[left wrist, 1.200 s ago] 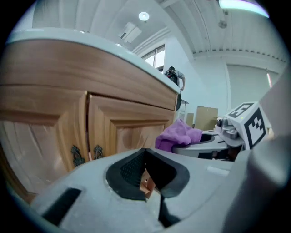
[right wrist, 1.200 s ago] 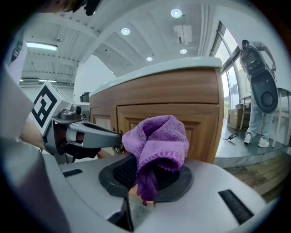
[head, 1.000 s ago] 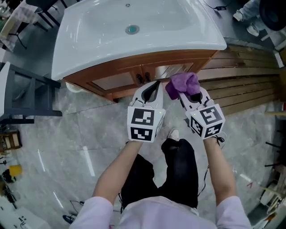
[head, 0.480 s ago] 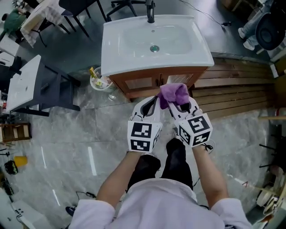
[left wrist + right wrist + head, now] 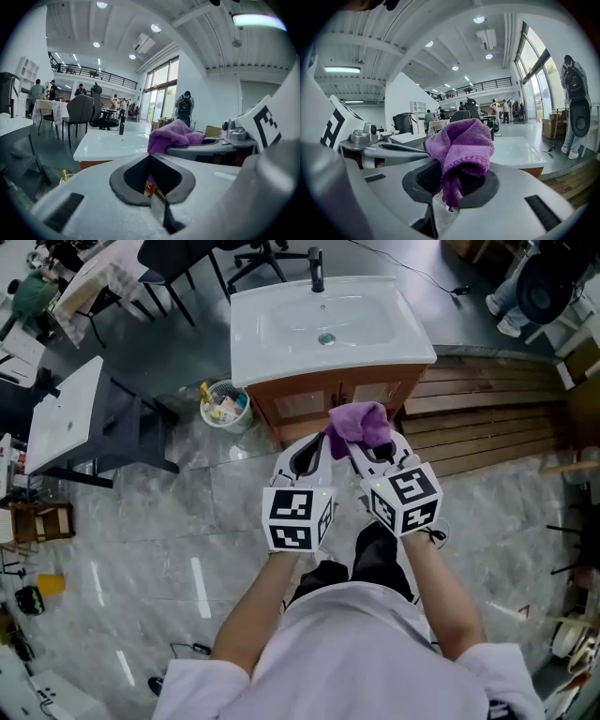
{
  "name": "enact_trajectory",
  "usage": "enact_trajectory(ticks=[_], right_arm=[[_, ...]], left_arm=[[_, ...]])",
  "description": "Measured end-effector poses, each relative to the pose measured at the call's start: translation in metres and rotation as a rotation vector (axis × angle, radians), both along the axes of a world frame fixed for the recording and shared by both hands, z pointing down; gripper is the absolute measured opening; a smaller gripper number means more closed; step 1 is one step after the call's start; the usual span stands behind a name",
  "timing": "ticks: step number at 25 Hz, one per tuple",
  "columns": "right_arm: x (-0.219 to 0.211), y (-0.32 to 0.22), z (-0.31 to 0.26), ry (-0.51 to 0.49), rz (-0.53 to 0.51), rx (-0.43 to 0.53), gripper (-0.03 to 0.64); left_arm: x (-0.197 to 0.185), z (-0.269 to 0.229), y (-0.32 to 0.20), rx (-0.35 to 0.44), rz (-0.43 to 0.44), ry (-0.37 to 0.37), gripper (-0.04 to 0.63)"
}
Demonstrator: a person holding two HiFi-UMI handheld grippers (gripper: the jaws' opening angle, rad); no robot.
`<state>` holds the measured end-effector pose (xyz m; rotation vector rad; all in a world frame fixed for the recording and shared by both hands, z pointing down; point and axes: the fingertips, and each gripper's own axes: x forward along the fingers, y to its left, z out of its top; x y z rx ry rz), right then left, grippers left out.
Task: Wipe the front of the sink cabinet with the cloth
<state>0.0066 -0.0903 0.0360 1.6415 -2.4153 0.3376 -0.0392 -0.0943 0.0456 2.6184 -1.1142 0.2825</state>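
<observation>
The sink cabinet stands ahead of me, with a white basin [image 5: 328, 329] on top and a wooden front [image 5: 323, 401] with two doors. My right gripper [image 5: 367, 448] is shut on a bunched purple cloth [image 5: 358, 424], held in the air a short way in front of the cabinet and not touching it. In the right gripper view the cloth [image 5: 461, 149] bulges out above the jaws of this gripper [image 5: 457, 172]. Close beside it on the left, my left gripper [image 5: 315, 444] is shut and holds nothing; its jaws meet in the left gripper view [image 5: 150, 158], where the cloth [image 5: 174, 135] shows to the right.
A small wastebasket [image 5: 223, 406] with rubbish sits left of the cabinet. A wooden slatted platform [image 5: 487, 423] lies to the right. A dark desk [image 5: 112, 432] and a white table [image 5: 58, 418] stand at the left, chairs behind the sink. The floor is glossy marble.
The cabinet now looks smaller and farther off than a second ago; the view has drawn back from it. Both grippers stay side by side, the cloth still in the right one.
</observation>
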Motion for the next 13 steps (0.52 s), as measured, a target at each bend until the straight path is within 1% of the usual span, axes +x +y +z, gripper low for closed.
enact_trajectory(ticks=[7,13], right_arm=[[-0.007,0.007,-0.007,-0.009,0.009,0.018,0.071],[-0.011,0.012,-0.010,-0.017,0.013,0.021,0.071]], left_arm=[[-0.002,-0.007,0.007,0.023,0.012,0.004,0.006],[-0.004,-0.010,0.012,0.023,0.023,0.005,0.006]])
